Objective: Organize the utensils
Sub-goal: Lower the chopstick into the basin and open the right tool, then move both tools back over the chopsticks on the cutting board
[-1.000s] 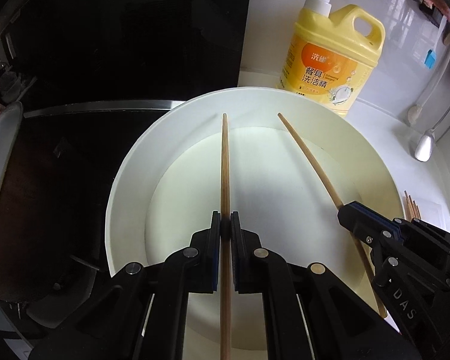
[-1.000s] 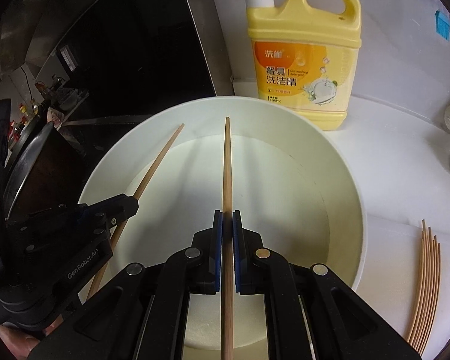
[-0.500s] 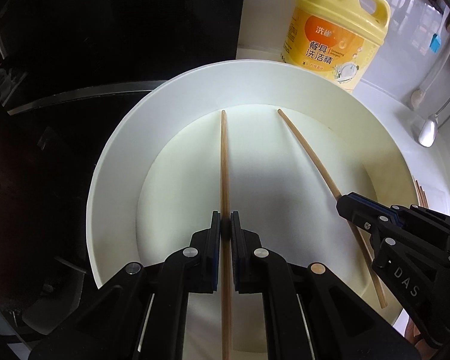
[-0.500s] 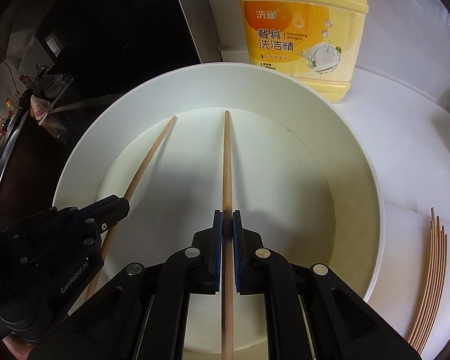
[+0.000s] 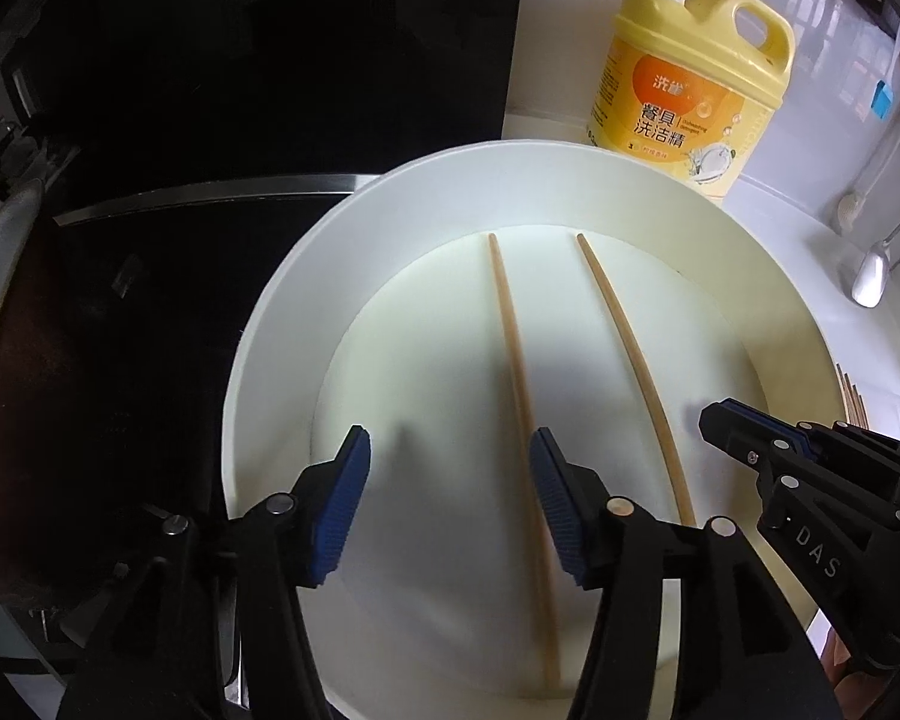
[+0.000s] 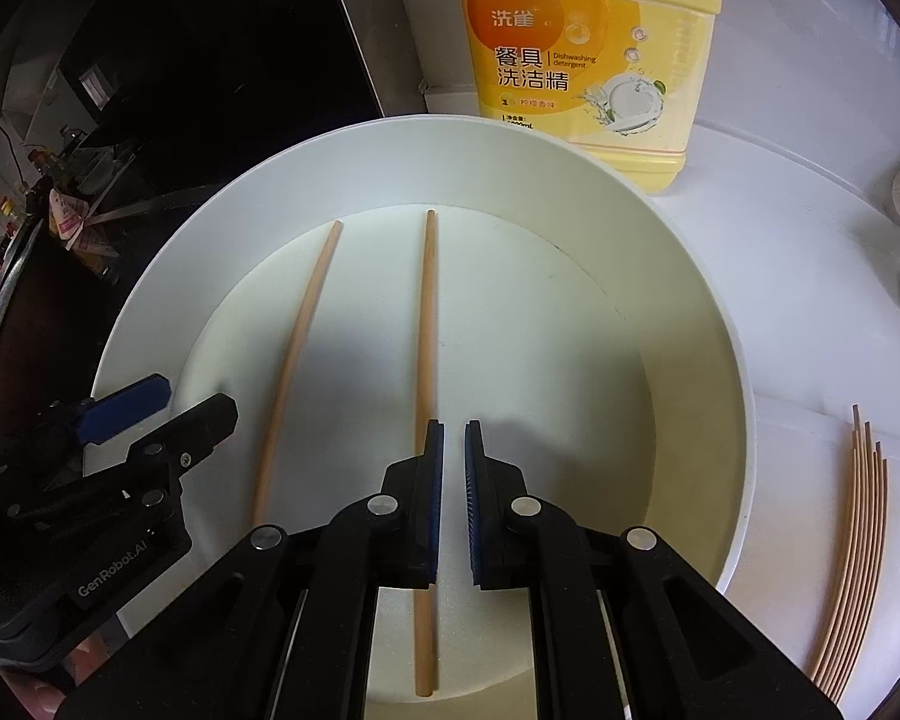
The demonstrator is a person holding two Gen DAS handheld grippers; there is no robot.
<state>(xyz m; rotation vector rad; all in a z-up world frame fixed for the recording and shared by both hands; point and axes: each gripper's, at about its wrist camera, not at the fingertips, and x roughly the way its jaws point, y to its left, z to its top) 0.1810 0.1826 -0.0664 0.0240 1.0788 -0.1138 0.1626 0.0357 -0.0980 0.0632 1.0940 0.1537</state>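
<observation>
Two wooden chopsticks lie side by side on the floor of a big white bowl (image 5: 510, 156) (image 6: 708, 324). My left gripper (image 5: 450, 480) (image 6: 180, 402) hangs over the bowl with its jaws opening. The left chopstick (image 5: 507, 324) (image 6: 306, 324) lies loose below, close to the right finger, and no pad presses on it. My right gripper (image 6: 454, 468) (image 5: 720, 420) is nearly shut, with only a thin slit between the pads and nothing in it. The right chopstick (image 6: 429, 312) (image 5: 624, 336) runs beneath its left finger, free of the pads.
A yellow detergent bottle (image 5: 690, 108) (image 6: 582, 60) stands behind the bowl. A bundle of several chopsticks (image 6: 858, 540) lies on the white counter to the right. A white spoon (image 5: 870, 276) hangs farther right. A black hob and a dark pan (image 5: 12, 324) are on the left.
Both chopsticks were clamped half a second ago. The left jaws have spread wide and its chopstick lies in the bowl. The right chopstick has slipped out to the left of its pads.
</observation>
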